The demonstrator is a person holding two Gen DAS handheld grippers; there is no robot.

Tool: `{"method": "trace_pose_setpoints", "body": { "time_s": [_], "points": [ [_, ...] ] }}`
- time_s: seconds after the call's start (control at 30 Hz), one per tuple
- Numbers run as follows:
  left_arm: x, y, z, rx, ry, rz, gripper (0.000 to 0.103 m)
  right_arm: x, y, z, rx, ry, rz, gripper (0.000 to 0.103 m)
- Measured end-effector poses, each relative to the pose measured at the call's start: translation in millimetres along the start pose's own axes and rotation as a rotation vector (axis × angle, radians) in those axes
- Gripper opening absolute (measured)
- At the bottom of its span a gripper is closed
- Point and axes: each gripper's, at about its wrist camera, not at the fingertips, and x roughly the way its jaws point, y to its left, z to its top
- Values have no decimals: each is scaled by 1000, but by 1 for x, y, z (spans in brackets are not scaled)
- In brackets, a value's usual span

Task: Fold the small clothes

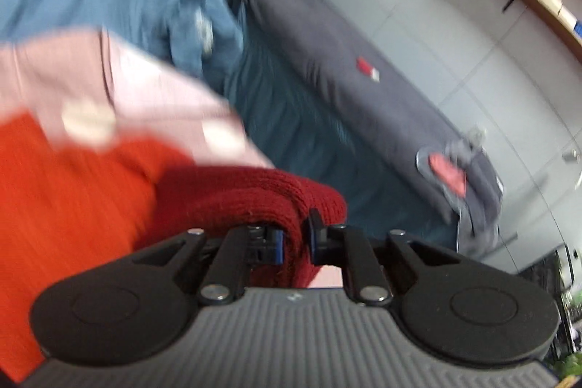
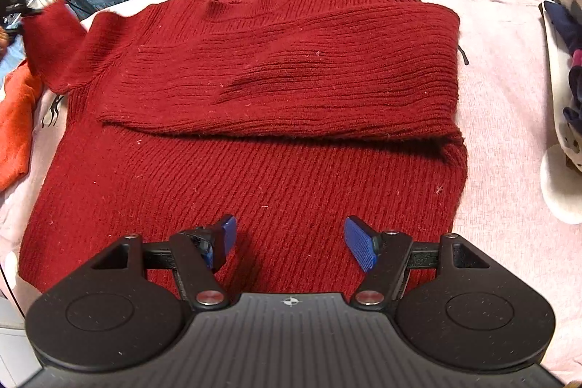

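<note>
left sleeve lifted for the fold

a dark red ribbed sweater [image 2: 254, 140] lies flat on the pink cover [image 2: 509, 104], one sleeve already laid across its chest. the left hand-held gripper [image 1: 295, 235] is clamped on the other sleeve's cuff [image 2: 51, 35], raised off the cover. the right hand-held gripper [image 2: 285, 242] hovers open over the hem. next, i judge, the cuff must be carried across the body.

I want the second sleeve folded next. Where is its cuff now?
In the right wrist view the cuff is lifted at the far left edge, pinched in the left gripper, above the orange garment.
</note>
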Motion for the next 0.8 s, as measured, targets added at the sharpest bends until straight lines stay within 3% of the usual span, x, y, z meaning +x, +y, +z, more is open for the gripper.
{"method": "trace_pose_setpoints", "body": {
  "time_s": [0.13,0.27,0.37,0.5,0.63,0.8],
  "points": [
    [-19,0,21,-40,-50,35,12,-2,-3,0,11,-9,12,103],
    [-31,-28,-3,130,10,-39,12,-5,-5,-1,10,-26,21,103],
    [-39,-68,-47,278,84,-135,12,-6,-6,-2,10,-26,22,103],
    [-44,-120,-117,331,192,-243,12,-10,-8,-2,9,-37,19,103],
    [-60,-173,-205,473,306,-350,13,-14,-13,-2,20,-46,8,103],
    [-78,-198,-313,632,502,-377,14,-19,-24,-1,47,-60,-16,103]
  ]
}}
